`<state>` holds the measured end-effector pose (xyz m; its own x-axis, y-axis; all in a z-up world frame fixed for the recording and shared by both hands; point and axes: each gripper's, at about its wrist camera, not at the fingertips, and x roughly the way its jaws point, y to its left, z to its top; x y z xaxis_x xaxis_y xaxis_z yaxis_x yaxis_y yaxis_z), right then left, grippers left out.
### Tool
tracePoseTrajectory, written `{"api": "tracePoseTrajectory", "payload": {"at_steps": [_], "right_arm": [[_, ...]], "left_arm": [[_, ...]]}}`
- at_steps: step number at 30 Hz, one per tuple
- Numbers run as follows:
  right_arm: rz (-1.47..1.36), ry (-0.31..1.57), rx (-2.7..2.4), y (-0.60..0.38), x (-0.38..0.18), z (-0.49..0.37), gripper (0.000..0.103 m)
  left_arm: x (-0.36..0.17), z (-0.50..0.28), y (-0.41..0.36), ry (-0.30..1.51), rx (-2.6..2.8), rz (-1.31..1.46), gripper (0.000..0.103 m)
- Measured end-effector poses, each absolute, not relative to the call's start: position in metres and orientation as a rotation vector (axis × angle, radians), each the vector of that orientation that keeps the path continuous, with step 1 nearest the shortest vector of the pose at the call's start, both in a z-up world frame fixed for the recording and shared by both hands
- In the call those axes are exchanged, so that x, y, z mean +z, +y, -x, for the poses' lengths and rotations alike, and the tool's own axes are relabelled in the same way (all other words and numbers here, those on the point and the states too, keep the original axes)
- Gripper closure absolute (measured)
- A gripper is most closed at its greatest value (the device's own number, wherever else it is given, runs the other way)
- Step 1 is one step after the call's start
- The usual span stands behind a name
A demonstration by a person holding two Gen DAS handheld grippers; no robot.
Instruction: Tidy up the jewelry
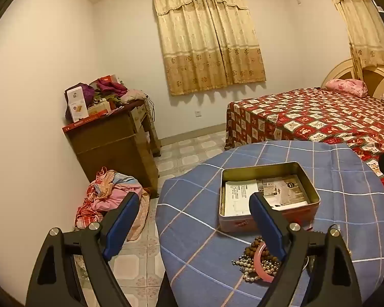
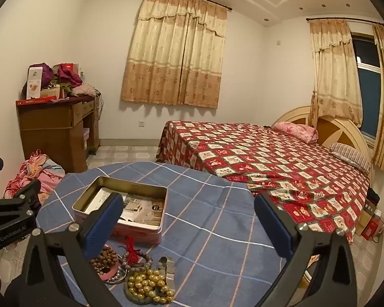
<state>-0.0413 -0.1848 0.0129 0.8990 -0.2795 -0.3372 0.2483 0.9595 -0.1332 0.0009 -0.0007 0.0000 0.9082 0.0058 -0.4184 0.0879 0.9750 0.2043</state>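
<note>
An open tin box [image 1: 259,166] holding printed booklets stands on a round table with a blue checked cloth [image 1: 192,232]. A pile of jewelry [image 1: 253,266] lies in front of it at the near edge: brown wooden beads, a pink bangle [image 1: 265,275] and pearl strands. My left gripper [image 1: 194,195] is open and empty, with its right finger over the pile and the tin's front. In the right wrist view the tin [image 2: 140,234] sits left of centre, and the pile shows gold beads [image 2: 146,285], a red tassel [image 2: 131,247] and a metal band. My right gripper [image 2: 189,197] hangs open and empty above the cloth.
A bed with a red patchwork cover [image 2: 268,158] stands just behind the table on the right. A cluttered wooden desk [image 1: 110,140] is against the left wall, with a heap of clothes [image 1: 107,199] on the tiled floor below it. Boxes [image 2: 370,226] sit beside the bed.
</note>
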Motion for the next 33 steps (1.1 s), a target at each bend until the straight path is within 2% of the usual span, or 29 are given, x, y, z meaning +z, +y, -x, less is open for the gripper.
{"api": "tracePoseTrajectory", "payload": {"at_steps": [33], "right_arm": [[0.010,0.404,-0.278,-0.201,0.003,0.044,0.000]], "left_arm": [[0.008,0.007,0.005,0.390,-0.015,-0.218,0.015]]}}
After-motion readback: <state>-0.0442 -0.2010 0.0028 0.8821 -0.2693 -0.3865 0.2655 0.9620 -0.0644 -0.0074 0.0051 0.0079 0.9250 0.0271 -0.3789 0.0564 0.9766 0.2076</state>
